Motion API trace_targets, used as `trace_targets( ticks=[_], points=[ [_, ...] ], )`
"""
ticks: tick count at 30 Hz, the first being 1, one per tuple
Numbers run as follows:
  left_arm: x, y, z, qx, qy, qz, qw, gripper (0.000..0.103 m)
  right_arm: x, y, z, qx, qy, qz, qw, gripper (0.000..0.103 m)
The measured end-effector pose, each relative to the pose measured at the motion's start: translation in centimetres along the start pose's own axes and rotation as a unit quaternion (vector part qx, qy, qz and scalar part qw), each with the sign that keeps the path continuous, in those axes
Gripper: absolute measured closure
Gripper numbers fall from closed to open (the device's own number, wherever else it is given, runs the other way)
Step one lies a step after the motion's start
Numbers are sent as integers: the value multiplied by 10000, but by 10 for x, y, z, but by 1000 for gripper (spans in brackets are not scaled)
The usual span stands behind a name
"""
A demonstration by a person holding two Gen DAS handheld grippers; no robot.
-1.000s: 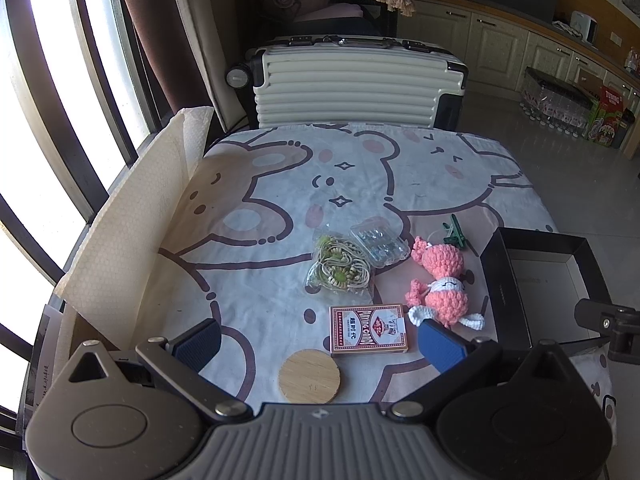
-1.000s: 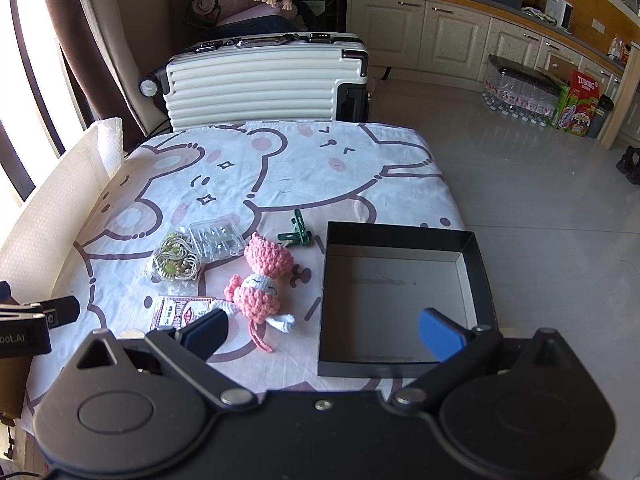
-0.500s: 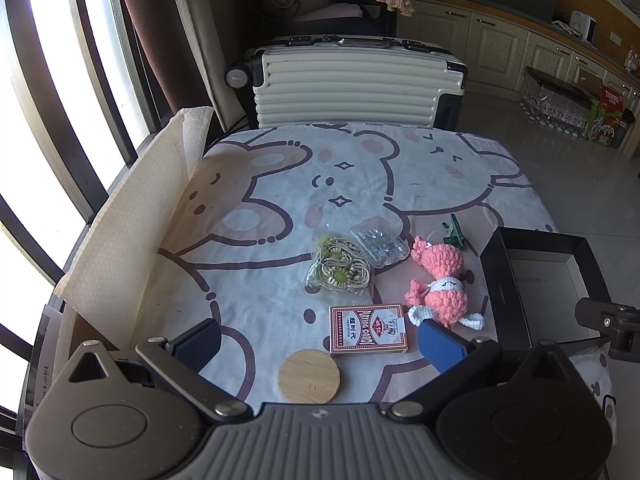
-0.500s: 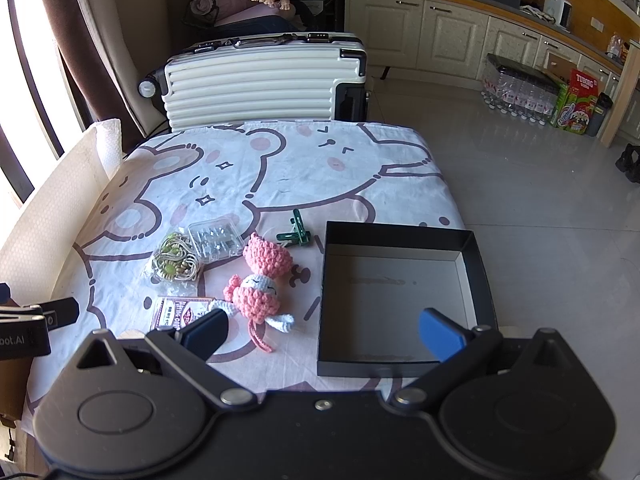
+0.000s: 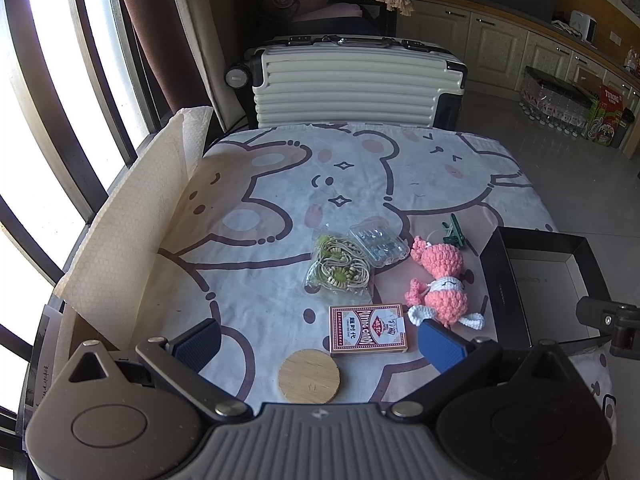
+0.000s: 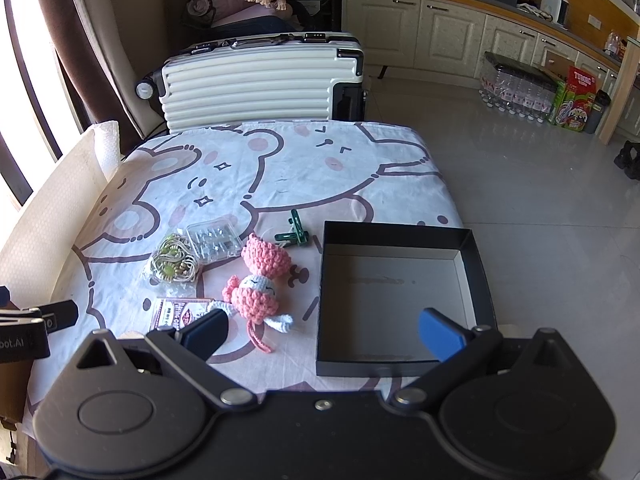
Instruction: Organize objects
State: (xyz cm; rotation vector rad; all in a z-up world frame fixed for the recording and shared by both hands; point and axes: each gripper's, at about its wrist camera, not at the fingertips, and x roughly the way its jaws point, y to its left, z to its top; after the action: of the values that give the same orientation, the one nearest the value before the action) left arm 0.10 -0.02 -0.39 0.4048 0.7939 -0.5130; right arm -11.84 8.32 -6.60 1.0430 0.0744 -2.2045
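Observation:
On the bear-print cloth lie a pink crochet doll point(image 5: 439, 280) point(image 6: 258, 280), a red card box point(image 5: 367, 329) point(image 6: 180, 313), a round wooden coaster point(image 5: 309, 376), a bag of beaded cords point(image 5: 340, 267) point(image 6: 173, 264), a clear plastic case point(image 5: 378, 241) point(image 6: 213, 240) and a green clip point(image 5: 454, 233) point(image 6: 294, 233). An empty black box point(image 6: 476, 256) point(image 5: 496, 280) sits at the table's right side. My left gripper point(image 5: 318, 344) hangs open above the near edge, over the coaster and cards. My right gripper point(image 6: 324, 332) hangs open over the black box's near-left corner. Neither holds anything.
A white ribbed suitcase point(image 5: 352, 84) point(image 6: 260, 80) stands behind the table's far edge. A cream padded sheet point(image 5: 132, 216) walls the left side by the window. Tiled floor point(image 6: 540, 184) lies right of the table, with bottles and cartons by the cabinets.

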Motion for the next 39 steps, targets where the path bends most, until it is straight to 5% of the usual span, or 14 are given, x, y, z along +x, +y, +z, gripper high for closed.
trace_targets(
  ticks=[27,28,39],
  points=[
    [6,3,-8,1136,-290,-701,9906,0,8,-5,0,360,62,-176,9992,0],
    [6,5,-7,2098,-571,-1383,9662,0,9,-4,1,361,70,-168,9992,0],
    [15,34,6,2006,-529,-1354,9688,0,9,26,6,187,82,-8,9998,0]
  ],
)
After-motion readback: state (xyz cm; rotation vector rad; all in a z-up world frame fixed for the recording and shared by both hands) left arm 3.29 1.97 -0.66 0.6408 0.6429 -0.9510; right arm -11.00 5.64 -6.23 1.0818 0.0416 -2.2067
